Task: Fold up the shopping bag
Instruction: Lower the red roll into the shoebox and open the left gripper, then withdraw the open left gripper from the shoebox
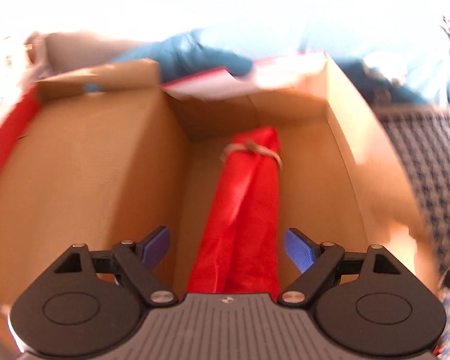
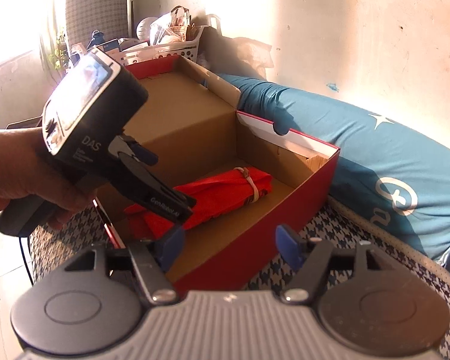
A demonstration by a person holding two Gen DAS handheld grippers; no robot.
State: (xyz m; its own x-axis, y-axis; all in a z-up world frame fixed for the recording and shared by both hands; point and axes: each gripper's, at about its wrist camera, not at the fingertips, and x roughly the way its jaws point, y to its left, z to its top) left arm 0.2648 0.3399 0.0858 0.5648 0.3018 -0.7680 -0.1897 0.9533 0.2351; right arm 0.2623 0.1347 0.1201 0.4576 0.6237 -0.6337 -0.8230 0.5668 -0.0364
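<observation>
Both claws spread wide, holding nothing: left claw [image 1: 227, 250] above the box, right claw [image 2: 229, 247] outside its near red wall. Resting on a blue-and-white houndstooth bed cover [image 2: 330, 240] beside a teal bolster [image 2: 360, 150] and pale wall. Rolled red fabric shopping bag [image 1: 244, 210] lying flat in the red cardboard box [image 2: 255, 252], long axis lengthwise, rubber-banded end farthest. Only the right view showing the hand [image 2: 21, 174] gripping the left tool and the cluttered white basket [image 2: 177, 45].

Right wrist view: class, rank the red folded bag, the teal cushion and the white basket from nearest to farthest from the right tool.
1. Red folded bag, inside the box just ahead of the right tool.
2. Teal cushion, to the right along the wall.
3. White basket, far back-left.
</observation>
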